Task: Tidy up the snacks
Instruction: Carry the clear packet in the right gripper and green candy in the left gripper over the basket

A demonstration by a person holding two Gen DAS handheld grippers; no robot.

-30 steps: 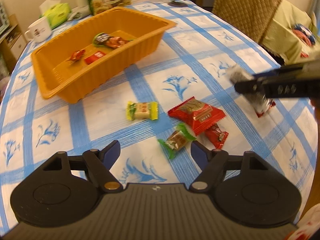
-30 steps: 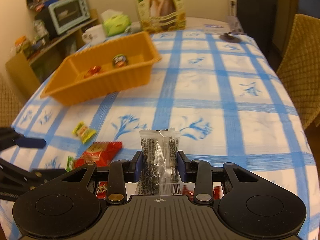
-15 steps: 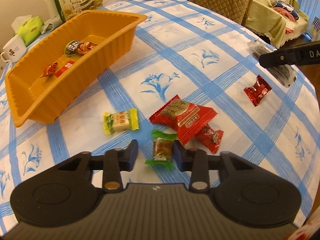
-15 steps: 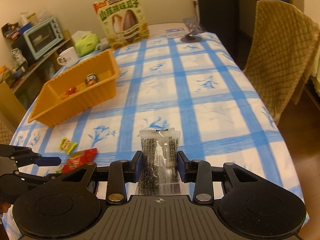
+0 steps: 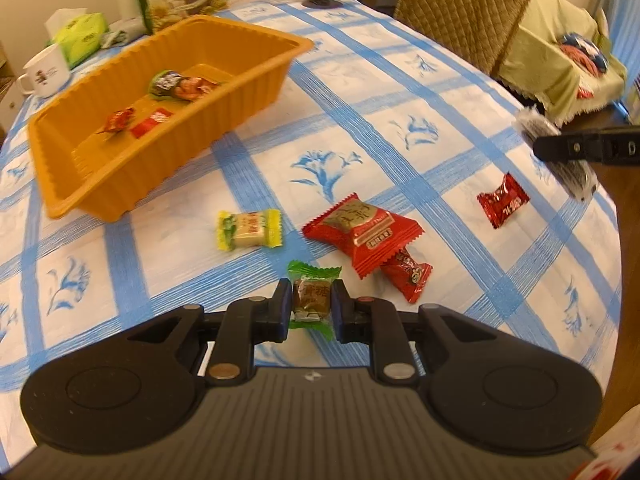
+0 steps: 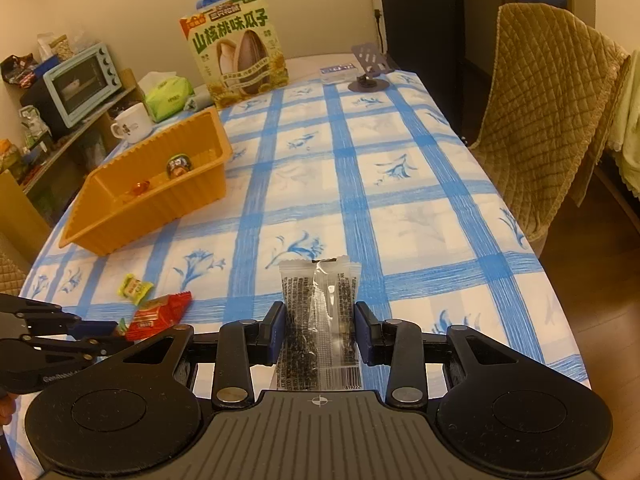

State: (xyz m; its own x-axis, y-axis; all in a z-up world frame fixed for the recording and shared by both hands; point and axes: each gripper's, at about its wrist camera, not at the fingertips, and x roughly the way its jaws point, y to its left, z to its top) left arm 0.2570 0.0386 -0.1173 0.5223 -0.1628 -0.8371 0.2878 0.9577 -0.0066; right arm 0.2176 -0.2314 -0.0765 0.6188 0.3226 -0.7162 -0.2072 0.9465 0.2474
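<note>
on the blue-checked tablecloth (image 5: 400,92), the left gripper (image 5: 311,304) has just closed on a green-wrapped candy (image 5: 311,298), orange tray (image 5: 240,92) at 11 o'clock; the right gripper (image 6: 320,326) grasps a clear seed packet (image 6: 318,312).

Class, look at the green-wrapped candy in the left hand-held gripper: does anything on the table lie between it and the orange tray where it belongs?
Only the yellow-wrapped candy lies roughly on that line, flat on the tablecloth. The green-wrapped candy, pinched in the left hand-held gripper, whose jaws have just been closing, can pass above it. The orange tray has its near wall to clear.

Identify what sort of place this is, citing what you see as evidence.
Probably a home dining area: a table with a blue-checked tablecloth, a padded chair beside it, and a toaster oven on a side shelf.
</note>
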